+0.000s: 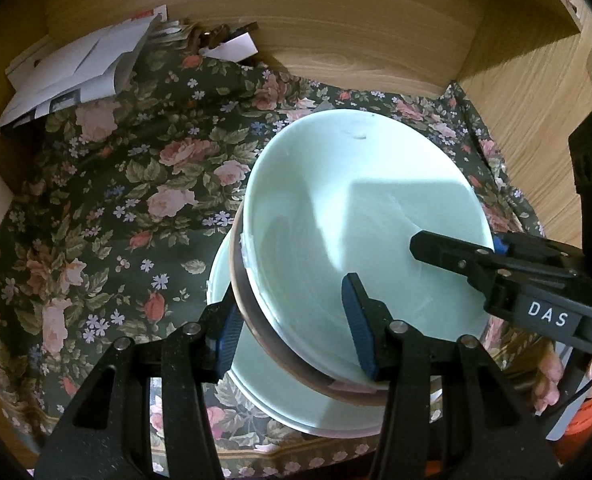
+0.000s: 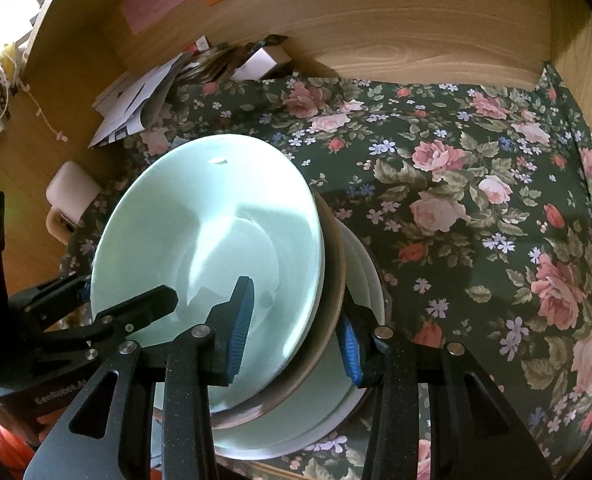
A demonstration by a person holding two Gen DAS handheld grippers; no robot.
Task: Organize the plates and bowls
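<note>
With both grippers, left point(image 1: 291, 332) and right point(image 2: 296, 328), clamped on opposite rims of bowl point(image 1: 360, 216) tilted over plate point(image 1: 263, 376) on cloth point(image 1: 107, 208): stacking step; next, level, lower, release

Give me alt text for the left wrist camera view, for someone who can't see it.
Two grippers, the left gripper and the right gripper, clamp opposite rims of a pale green bowl, tilted above a pale green plate on a floral cloth. White papers lie in the far corner against wooden walls.
</note>
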